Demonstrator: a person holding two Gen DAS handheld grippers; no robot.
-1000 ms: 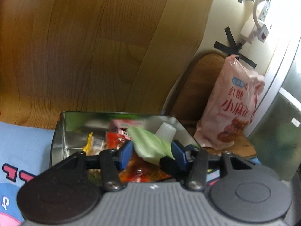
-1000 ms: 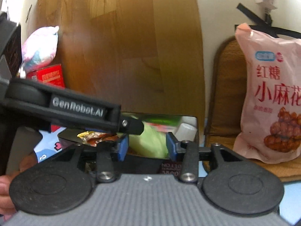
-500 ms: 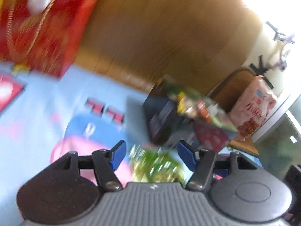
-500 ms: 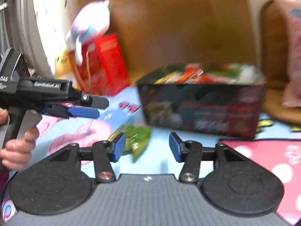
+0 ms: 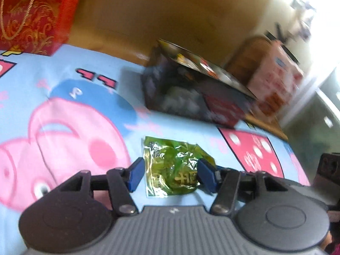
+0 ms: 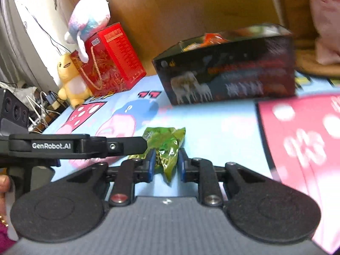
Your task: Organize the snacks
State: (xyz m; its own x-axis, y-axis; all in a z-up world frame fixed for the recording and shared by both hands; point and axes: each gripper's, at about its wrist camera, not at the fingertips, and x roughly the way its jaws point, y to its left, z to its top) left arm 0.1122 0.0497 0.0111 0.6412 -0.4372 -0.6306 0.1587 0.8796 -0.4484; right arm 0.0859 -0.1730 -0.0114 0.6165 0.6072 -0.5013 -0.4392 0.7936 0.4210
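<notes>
A shiny green snack packet (image 5: 173, 167) with yellow lettering lies on a light blue sheet (image 5: 70, 63) printed with pink cartoon pigs and a red panel dotted white. The box (image 6: 229, 78) is black with white and red print. A red gift bag (image 6: 112, 59) bears gold scrollwork; the plush toys are yellow (image 6: 70, 80) and pastel pink-and-white (image 6: 89, 19). Gripper pads (image 5: 136, 173) are blue.

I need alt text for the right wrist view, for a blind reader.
The right hand-held gripper has its blue fingers close around a green snack packet on a blue cartoon cloth. Behind stands a dark box of snacks; the left hand-held gripper enters from the left.
</notes>
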